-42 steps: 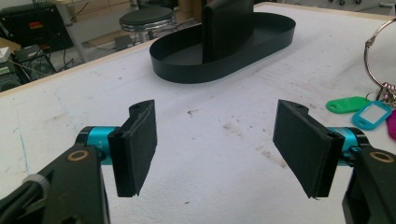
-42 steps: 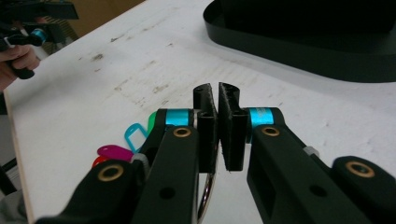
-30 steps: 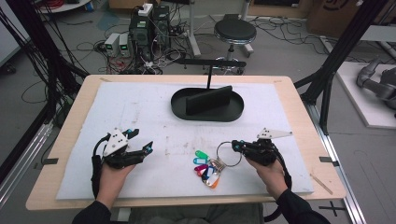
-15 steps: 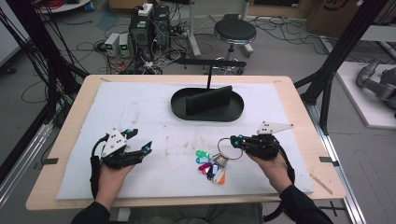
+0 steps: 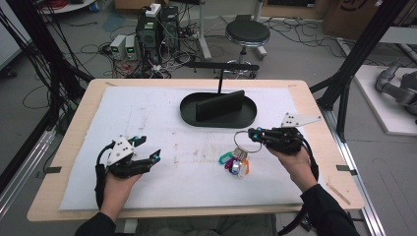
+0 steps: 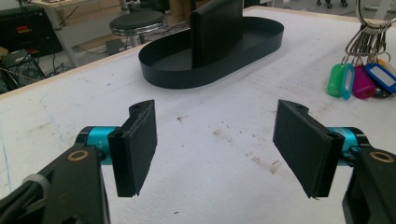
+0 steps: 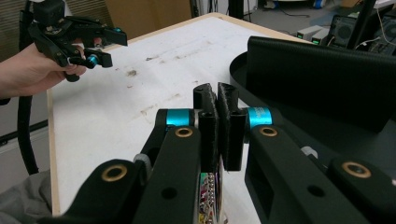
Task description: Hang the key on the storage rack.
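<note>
Our right tool (image 5: 253, 133) is closed on the big ring of the key bunch (image 5: 236, 161), so the coloured tags hang below it and touch the bench (image 5: 147, 113) at the front centre. The black oval tray (image 5: 192, 114) with its upright stand (image 5: 220, 105) lies just behind, which we judge to be the goal. Our left tool (image 5: 149, 148) is open, empty, well apart on the left. No writing on the tags is readable.
</note>
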Motion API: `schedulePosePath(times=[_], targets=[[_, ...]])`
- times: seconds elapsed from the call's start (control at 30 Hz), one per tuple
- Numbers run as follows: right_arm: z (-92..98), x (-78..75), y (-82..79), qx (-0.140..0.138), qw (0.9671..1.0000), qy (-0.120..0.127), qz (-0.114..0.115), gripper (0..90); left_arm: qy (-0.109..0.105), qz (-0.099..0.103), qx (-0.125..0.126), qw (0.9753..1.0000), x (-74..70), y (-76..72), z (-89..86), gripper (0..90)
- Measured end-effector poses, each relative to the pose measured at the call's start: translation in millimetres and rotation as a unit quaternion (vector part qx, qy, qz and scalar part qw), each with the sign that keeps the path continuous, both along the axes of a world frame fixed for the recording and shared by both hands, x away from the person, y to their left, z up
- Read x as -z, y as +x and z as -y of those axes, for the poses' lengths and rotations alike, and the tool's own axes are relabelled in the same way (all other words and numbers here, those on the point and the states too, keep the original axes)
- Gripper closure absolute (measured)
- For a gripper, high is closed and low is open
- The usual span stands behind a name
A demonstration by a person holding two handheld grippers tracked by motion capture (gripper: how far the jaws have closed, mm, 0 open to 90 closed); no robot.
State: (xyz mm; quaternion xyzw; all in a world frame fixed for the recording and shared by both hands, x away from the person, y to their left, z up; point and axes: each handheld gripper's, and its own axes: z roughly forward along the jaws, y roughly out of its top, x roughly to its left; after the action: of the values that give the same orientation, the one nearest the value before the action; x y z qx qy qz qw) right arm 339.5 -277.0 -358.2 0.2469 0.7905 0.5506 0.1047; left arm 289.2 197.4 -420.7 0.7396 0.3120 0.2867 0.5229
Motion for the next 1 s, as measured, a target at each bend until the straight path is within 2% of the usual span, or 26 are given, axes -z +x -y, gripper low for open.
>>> schedulePosePath(times=[0.33, 0.43, 0.63, 1.0], targets=[[1.3, -26.7, 11.5, -0.005, 0.9996, 0.001, 0.027, 88.4, -0.003, 0.0, 0.001, 1.0, 0.5, -0.6, -0.3, 30.7], [1.0, -33.1, 16.0, -0.015, 0.9993, 0.002, 0.035, 88.5, -0.001, 0.0, 0.001, 1.0, 0.7, -1.0, -1.1, 30.6], [1.6, -43.7, 26.2, -0.015, 0.9988, 0.007, 0.046, 88.4, -0.003, -0.001, 0.001, 1.0, 1.8, -1.3, -1.8, 30.7], [4.7, -57.7, 47.9, 0.01, 0.9979, 0.016, 0.062, 88.4, -0.004, -0.003, 0.003, 1.0, 2.2, -0.9, -4.2, 30.6]])
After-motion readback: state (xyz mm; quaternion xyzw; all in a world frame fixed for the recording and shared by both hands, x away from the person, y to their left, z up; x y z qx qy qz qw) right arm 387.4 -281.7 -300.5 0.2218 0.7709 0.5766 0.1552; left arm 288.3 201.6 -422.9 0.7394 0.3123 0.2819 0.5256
